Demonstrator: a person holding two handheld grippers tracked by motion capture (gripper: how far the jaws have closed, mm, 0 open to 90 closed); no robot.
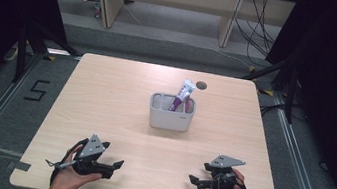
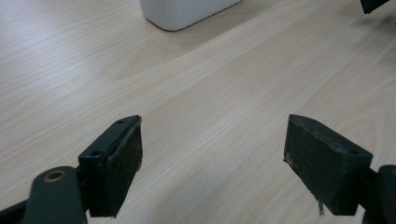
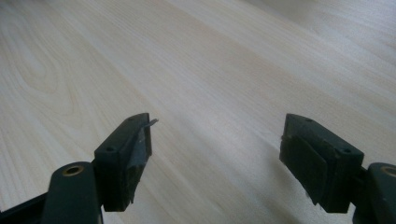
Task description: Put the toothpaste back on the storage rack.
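Though both claws wide: L claw (image 1: 113, 165); R claw (image 1: 194, 181) nr table (image 1: 105, 95) edge

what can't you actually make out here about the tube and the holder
- Toothpaste tube: high view, lower end hidden inside the white holder; label print too small to read.
- Holder compartments: high view, their floors are hidden by the walls.
- Holder, left gripper view: only a bottom corner shows, the rest cut off by the top edge.
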